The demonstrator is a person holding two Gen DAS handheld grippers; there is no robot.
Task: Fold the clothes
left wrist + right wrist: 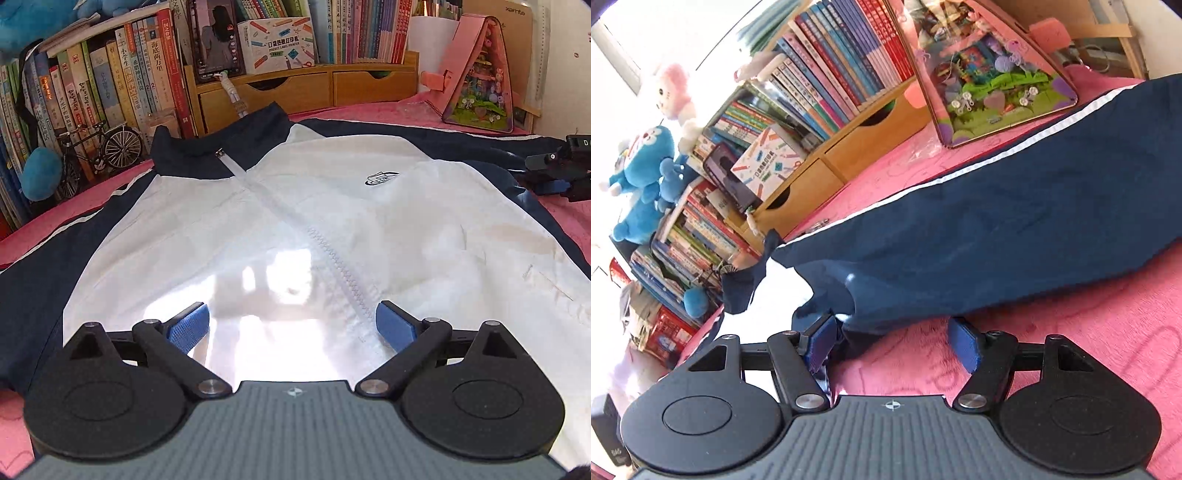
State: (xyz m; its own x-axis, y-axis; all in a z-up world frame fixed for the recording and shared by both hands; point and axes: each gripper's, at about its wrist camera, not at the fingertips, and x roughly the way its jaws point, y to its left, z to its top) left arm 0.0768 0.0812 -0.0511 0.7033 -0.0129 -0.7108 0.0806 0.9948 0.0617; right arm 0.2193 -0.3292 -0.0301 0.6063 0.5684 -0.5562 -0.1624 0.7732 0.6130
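jacket [332,229]: it's lying face up and zipped on the pink blanket [1052,350], white front in the middle, navy sleeves spreading out to both sides, collar pointing toward the bookshelf.

sleeve [997,229]: the navy one with the white stripe is stretching flat across the blanket on the right side, nothing folded in yet as far as i can tell.

left gripper [291,325]: it's hovering over the lower white front, just beside the zipper [332,258], jaws standing wide with nothing between them.

right gripper [894,339]: jaws are sitting apart, one blue pad is nudging against the navy fabric edge under the armpit, the other is over bare blanket. not clamping anything.

step, my guess: it's getting set to grab the sleeve side and fold it in over the white front.

how to do it well: slide the lower pad under the fabric edge first, pinch only that layer, not the blanket. lift low and carry it across so the front isn't bunching.

background: books [110,92], a toy bike [99,151] and a blue plush [646,177] are sitting well clear.
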